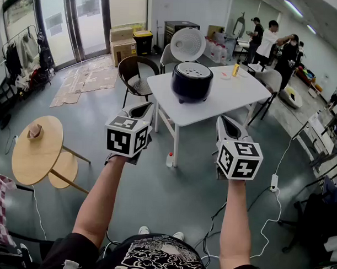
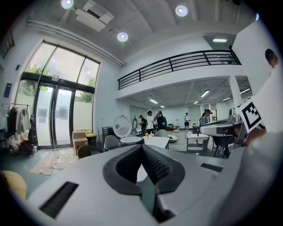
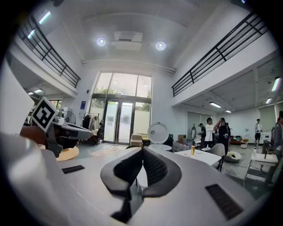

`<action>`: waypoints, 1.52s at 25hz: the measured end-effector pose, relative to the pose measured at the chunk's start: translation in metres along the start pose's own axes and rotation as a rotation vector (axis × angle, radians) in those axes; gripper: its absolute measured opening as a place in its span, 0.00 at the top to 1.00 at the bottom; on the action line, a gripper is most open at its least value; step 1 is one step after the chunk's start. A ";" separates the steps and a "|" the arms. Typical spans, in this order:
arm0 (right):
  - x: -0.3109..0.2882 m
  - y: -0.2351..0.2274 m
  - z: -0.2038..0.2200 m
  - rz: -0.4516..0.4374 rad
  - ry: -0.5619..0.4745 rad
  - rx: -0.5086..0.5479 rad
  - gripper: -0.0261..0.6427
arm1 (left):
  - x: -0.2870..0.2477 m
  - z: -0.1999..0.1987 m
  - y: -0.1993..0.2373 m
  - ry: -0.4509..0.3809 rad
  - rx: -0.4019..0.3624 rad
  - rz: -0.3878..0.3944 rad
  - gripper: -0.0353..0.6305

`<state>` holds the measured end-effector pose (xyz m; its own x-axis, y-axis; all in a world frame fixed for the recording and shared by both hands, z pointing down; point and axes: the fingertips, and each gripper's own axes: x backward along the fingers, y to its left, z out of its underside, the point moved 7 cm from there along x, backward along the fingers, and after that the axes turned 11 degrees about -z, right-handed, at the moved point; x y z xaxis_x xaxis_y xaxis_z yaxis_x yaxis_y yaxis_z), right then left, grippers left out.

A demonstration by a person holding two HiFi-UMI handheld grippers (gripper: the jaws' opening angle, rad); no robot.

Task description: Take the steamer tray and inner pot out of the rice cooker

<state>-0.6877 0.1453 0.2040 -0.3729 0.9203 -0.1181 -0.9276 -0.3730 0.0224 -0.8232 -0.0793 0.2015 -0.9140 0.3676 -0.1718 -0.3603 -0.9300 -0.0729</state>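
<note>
Nothing has been removed yet: the steamer tray [image 1: 193, 69] is seated in the open rice cooker [image 1: 192, 85], far off. The left gripper [image 1: 142, 110] and right gripper [image 1: 226, 125] are held closed and empty.

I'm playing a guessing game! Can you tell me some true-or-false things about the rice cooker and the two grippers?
The rice cooker stands on the white table. True.
Its lid is shut. False: the lid stands open.
The left gripper holds something. False: its jaws are shut on nothing.
The right gripper touches the rice cooker. False: it is shut, empty, and well short of the table.
A round wooden table stands to the person's left. True.
</note>
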 end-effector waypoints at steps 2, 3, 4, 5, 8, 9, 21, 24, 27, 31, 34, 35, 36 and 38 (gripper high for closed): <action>-0.002 0.003 -0.002 -0.002 -0.006 -0.002 0.95 | 0.001 -0.003 0.005 -0.003 -0.004 -0.002 0.93; -0.003 0.003 -0.003 -0.001 -0.008 -0.003 0.94 | 0.001 -0.004 0.006 -0.004 -0.007 -0.003 0.93; -0.003 0.003 -0.003 -0.001 -0.008 -0.004 0.94 | 0.001 -0.004 0.007 -0.005 -0.010 -0.003 0.93; -0.003 0.003 -0.002 0.001 -0.008 -0.006 0.94 | 0.000 -0.004 0.007 -0.004 -0.013 -0.003 0.93; -0.002 0.001 0.002 0.007 -0.008 -0.012 0.94 | -0.001 0.001 0.005 0.000 -0.014 -0.001 0.93; -0.002 0.001 0.003 0.009 -0.008 -0.016 0.94 | -0.001 0.002 0.004 0.001 -0.014 -0.001 0.93; 0.009 -0.001 0.007 0.012 -0.001 -0.032 0.82 | 0.002 -0.002 -0.007 -0.017 -0.009 0.018 0.82; 0.011 -0.001 0.009 0.007 0.002 -0.042 0.80 | 0.003 -0.002 -0.010 -0.014 -0.005 0.027 0.75; 0.012 0.001 0.007 0.002 0.001 -0.057 0.74 | 0.005 -0.004 -0.009 -0.013 -0.007 0.022 0.70; 0.014 -0.004 0.009 0.003 -0.002 -0.063 0.66 | 0.003 -0.003 -0.010 -0.014 -0.010 0.001 0.61; 0.017 -0.007 0.011 0.008 -0.003 -0.065 0.62 | 0.003 -0.003 -0.013 -0.018 -0.014 -0.012 0.55; 0.018 -0.008 0.011 0.009 -0.001 -0.065 0.61 | 0.004 -0.003 -0.014 -0.021 -0.013 -0.015 0.53; 0.019 -0.009 0.011 0.010 0.001 -0.065 0.59 | 0.004 -0.004 -0.015 -0.023 -0.011 -0.016 0.51; 0.021 -0.013 0.010 0.015 0.002 -0.065 0.57 | 0.003 -0.006 -0.018 -0.024 -0.005 -0.012 0.47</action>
<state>-0.6834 0.1704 0.2115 -0.3871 0.9141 -0.1205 -0.9182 -0.3940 -0.0399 -0.8186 -0.0616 0.1965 -0.9139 0.3782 -0.1474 -0.3702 -0.9256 -0.0794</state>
